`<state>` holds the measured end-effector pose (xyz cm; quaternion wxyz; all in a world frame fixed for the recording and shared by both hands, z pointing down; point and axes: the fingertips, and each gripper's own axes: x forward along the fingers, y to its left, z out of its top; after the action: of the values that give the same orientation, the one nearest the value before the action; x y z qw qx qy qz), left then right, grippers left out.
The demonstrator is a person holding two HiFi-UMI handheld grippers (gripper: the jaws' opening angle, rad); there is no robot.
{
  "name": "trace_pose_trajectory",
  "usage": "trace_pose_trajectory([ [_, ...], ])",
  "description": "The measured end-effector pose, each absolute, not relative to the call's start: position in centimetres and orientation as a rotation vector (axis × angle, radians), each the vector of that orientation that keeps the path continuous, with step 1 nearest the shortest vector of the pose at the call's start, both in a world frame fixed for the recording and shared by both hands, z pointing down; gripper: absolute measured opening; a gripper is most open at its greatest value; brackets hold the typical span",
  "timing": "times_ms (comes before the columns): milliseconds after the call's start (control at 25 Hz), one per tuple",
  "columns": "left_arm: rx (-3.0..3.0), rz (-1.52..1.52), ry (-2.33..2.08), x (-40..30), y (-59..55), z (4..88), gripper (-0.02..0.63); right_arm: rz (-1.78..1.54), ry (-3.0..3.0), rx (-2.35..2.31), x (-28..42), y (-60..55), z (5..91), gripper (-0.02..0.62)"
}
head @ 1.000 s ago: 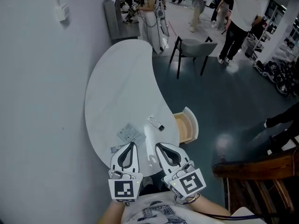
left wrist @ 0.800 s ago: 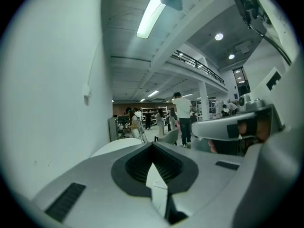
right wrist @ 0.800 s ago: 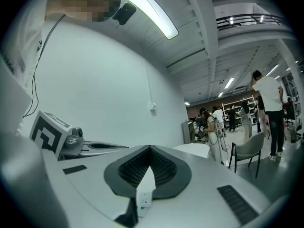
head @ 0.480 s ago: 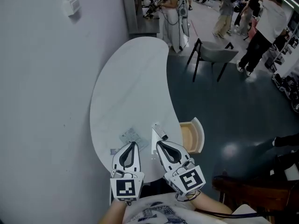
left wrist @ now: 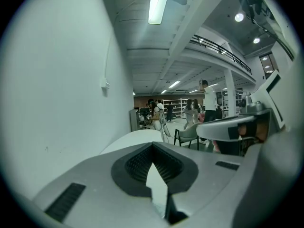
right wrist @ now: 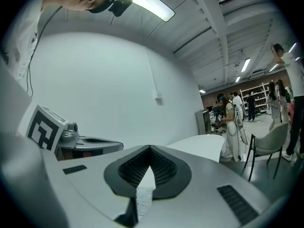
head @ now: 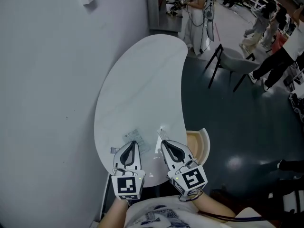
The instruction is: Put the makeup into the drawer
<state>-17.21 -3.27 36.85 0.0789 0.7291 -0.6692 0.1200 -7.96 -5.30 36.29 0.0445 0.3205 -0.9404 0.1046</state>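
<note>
Tongs, two: left gripper (head: pixel 133 143) and right gripper (head: pixel 163 142). Both have their jaws brought together at the tips with nothing gripped, as the left gripper view and right gripper view confirm. They are held side by side over the near end of the table.

Item: small white stick-shaped makeup (head: pixel 162 129) with a dark end, lying flat on the near right part of the white kidney-shaped table (head: pixel 142 80). It is too small to identify further. Position: just beyond the right gripper's tips and apart from them, near the table's right edge.

Destination: pale wooden drawer (head: pixel 205 141) with a rounded white front. It stands pulled open at the table's near right side, just right of the makeup. No item can be made out inside.

Progress, judged: drawer already open; pick-up and placing both remain.

Also present: flat greyish printed packet (head: pixel 135 137), on the table just past the left gripper. Grey chair (head: pixel 232 61), far right, on the dark floor.
</note>
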Motion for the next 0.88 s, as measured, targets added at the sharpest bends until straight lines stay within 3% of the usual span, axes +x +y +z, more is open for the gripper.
trace_pose_trajectory([
  [880, 2.102, 0.394, -1.978, -18.9, -6.1, 42.8, 0.017, 0.399, -2.711, 0.987, -8.1, -9.9, 43.3, 0.021],
])
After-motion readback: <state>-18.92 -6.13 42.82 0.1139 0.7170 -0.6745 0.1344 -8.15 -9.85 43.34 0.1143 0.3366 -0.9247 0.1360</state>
